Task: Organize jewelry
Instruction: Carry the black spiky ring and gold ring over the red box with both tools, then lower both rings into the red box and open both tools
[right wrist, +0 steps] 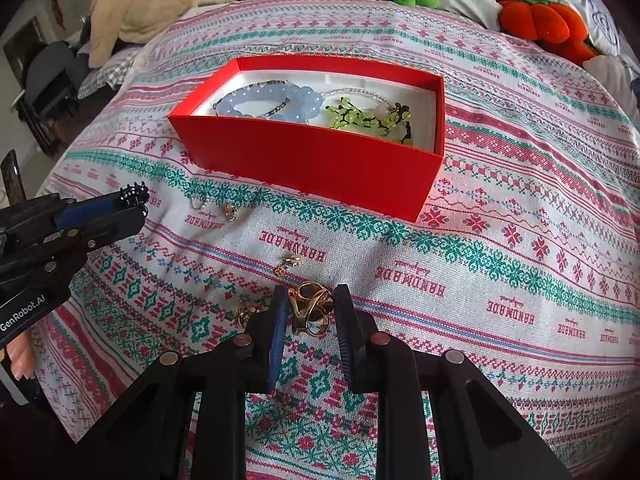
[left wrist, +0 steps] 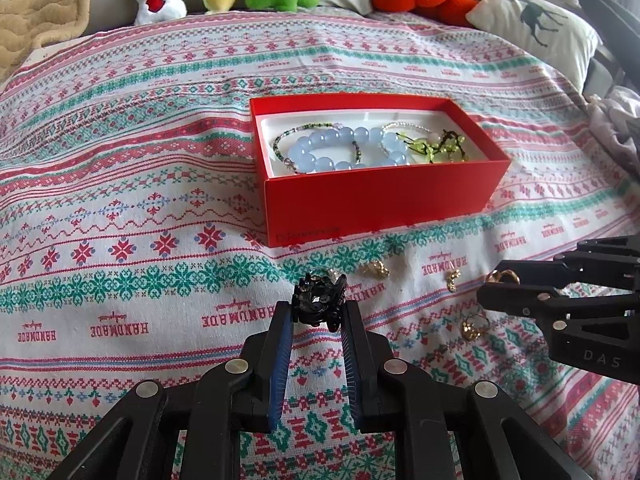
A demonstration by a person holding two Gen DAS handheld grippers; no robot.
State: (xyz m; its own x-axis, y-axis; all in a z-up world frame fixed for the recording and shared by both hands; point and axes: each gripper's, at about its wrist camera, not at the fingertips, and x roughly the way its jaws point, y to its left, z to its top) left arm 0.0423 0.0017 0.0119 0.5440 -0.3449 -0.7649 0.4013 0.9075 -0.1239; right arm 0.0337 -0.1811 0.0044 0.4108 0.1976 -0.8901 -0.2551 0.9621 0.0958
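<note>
Gold ring between the right tool's fingers, red box at twelve o'clock.
The right tool (right wrist: 307, 312) brackets the gold ring (right wrist: 310, 309) on the bed, grip unclear; the left tool (left wrist: 318, 312) grips a black ring (left wrist: 318, 303); the red box (right wrist: 320, 160) lies beyond.

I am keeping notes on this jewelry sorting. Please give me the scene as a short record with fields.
surface: patterned woven cloth
container: open red cardboard box, holding bracelets
in box: pale blue bead bracelet, green bead bracelet
left gripper: shut on black faceted ring
right gripper: around large gold openwork ring, contact unclear
loose on cloth: small gold ring
</note>
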